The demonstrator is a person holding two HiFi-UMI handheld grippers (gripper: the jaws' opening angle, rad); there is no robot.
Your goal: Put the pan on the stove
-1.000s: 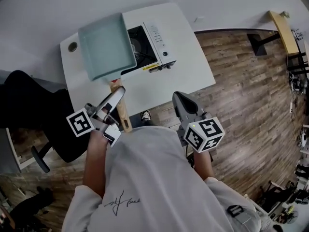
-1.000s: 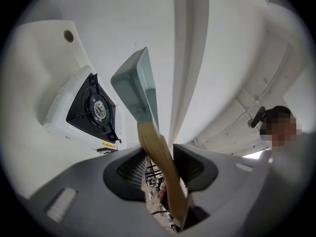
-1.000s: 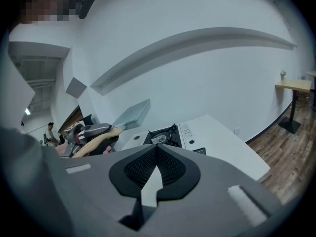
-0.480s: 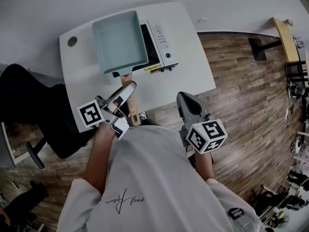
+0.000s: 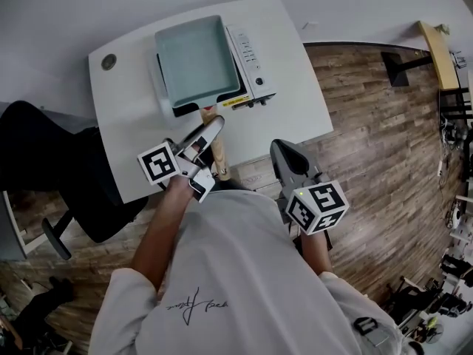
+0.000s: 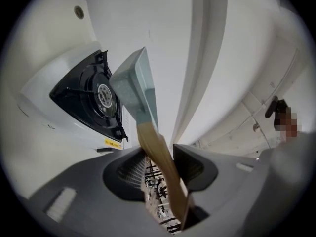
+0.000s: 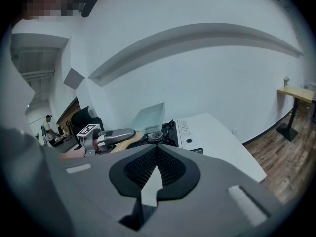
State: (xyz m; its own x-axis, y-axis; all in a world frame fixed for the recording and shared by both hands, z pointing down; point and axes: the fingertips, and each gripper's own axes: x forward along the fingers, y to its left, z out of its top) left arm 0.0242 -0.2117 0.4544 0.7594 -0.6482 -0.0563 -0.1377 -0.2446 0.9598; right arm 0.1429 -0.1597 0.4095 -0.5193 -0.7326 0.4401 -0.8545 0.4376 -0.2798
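The left gripper (image 5: 212, 128) pinched the pan's wooden handle (image 5: 219, 156), with the pan (image 5: 196, 59) over the stove (image 5: 254, 63) at upper centre. Gripped so far back, it could have twisted and landed crooked. The right gripper (image 5: 284, 154) was pressed together, empty.

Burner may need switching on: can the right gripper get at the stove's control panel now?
Probably yes. The right gripper, shut and empty, faces the control panel across bare table; the pan and left gripper sit leftward.
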